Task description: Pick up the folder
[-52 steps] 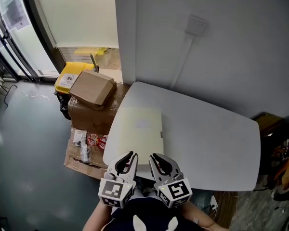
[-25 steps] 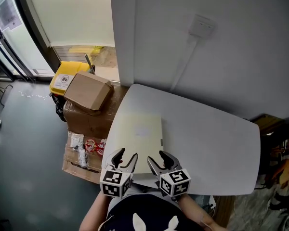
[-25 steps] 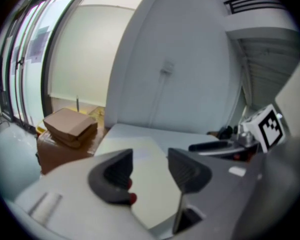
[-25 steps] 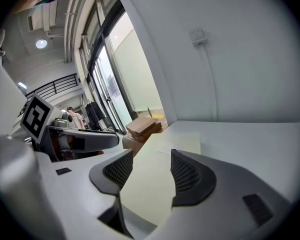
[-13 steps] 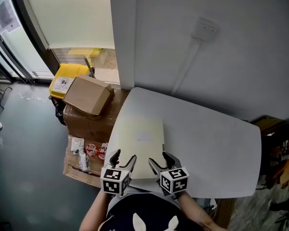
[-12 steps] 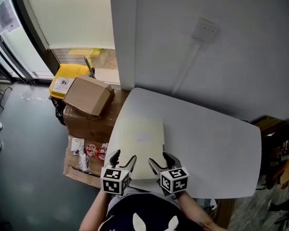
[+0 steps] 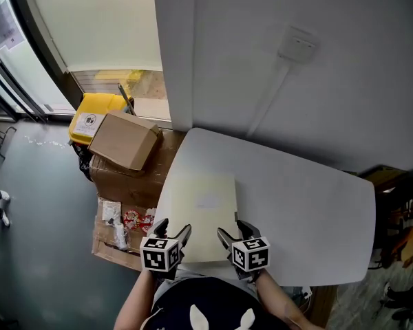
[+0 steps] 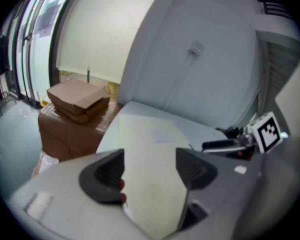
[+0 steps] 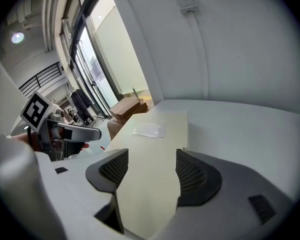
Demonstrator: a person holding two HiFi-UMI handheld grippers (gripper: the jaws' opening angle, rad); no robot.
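Low at the folder (image 7: 199,205) edge, left gripper (image 7: 174,227) and right gripper (image 7: 233,229) have sunk, fingers (image 8: 102,174) opening astride it.

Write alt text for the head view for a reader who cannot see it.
A pale yellow folder lies flat on a white table, and the left tool and right tool hover at its near edge, jaws opening with nothing between them. Cardboard boxes stand beside the table, at picture left.
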